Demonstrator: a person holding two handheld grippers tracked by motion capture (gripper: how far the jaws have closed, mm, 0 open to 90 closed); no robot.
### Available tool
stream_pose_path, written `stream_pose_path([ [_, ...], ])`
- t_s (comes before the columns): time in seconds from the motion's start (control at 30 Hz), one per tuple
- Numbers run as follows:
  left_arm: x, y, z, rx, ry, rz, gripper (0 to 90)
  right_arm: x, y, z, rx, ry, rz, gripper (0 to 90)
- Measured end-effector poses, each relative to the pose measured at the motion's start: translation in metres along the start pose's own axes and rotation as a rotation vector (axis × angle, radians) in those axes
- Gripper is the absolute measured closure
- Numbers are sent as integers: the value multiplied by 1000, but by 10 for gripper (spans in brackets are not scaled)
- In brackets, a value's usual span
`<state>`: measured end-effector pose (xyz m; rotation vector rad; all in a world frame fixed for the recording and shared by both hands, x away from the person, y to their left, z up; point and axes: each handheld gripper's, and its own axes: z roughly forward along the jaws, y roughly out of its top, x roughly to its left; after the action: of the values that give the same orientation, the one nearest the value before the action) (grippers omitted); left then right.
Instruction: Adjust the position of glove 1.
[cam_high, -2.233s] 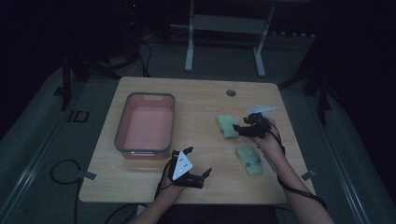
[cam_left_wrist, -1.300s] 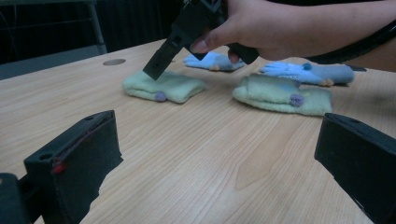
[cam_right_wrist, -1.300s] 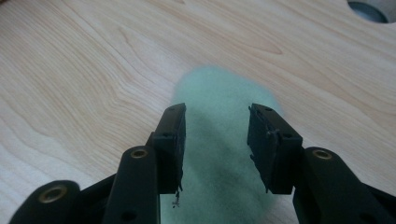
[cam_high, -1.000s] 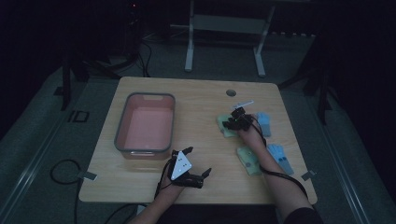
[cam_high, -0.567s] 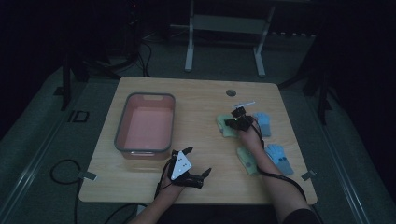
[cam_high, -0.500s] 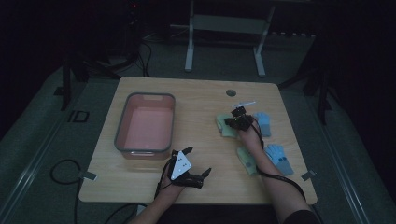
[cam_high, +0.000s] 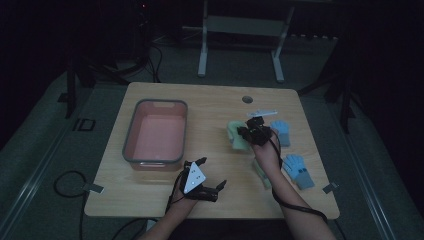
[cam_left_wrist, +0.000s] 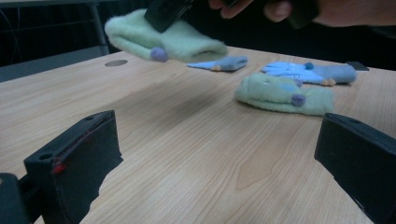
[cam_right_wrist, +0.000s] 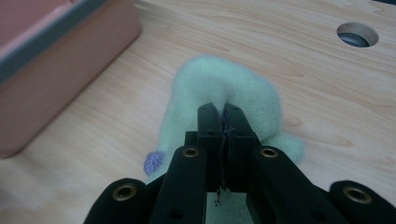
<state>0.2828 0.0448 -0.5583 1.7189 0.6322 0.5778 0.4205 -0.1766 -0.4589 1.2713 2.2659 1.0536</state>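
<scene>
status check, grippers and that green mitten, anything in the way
Right gripper shut on green mitten, lifted off table. Left gripper open, empty. Path to pink bin clear.

Second green glove (cam_high: 261, 172) – half hidden under the right forearm (cam_high: 280, 182)

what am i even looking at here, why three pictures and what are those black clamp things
A person sits at a wooden table with a hand-held gripper in each hand. The high view looks down from above. The other two pictures come from cameras riding on each gripper, so its own black jaws rise from the bottom.

The right gripper is shut on a fuzzy green mitten, lifted off the table in the left gripper view. The left gripper is open and holds nothing.

On the table lie a pink bin, a second green mitten and two blue gloves.
</scene>
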Motion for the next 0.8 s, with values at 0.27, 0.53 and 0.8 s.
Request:
stream_pose_path([
  [0.27, 0, 0, 0, -3, 1, 0, 0, 31, -12, -18, -30, -10, 2, 876],
  [0.53, 0, 0, -1, -4, 3, 1, 0, 50, -28, -14, -21, -19, 31, 876],
  [0.8, 0, 0, -1, -4, 0, 7, 0, 62, -52, 9, 22, -28, 66, 875],
])
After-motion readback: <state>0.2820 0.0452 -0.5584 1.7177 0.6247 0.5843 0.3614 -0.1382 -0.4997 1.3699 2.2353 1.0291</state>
